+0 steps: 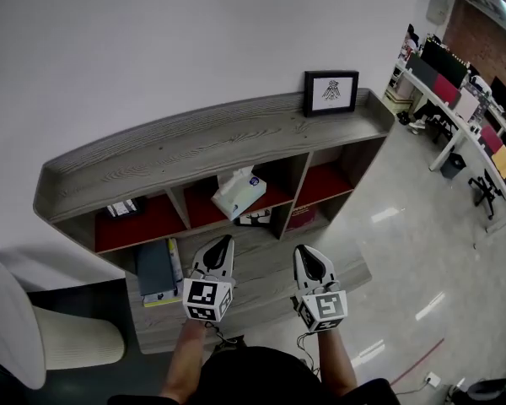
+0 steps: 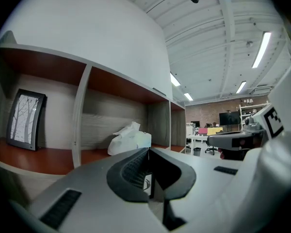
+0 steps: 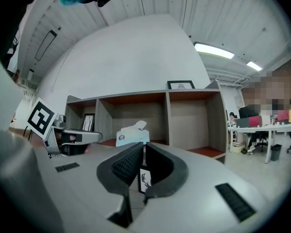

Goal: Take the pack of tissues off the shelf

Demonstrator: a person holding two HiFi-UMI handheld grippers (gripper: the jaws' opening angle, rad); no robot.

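Pack of tissues [image 1: 238, 194], one, on shelf [image 1: 211, 137]; left claw [image 1: 227, 240], right claw [image 1: 304, 251] both closed.

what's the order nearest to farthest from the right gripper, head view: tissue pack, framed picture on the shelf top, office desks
1. tissue pack, middle compartment, just ahead
2. framed picture, on the shelf top
3. office desks, far right

A pack of tissues [image 1: 238, 192] sits at the front edge of the shelf's [image 1: 211, 137] middle compartment. The left gripper [image 1: 226, 240] and right gripper [image 1: 305, 251] hang side by side just before it, touching nothing.
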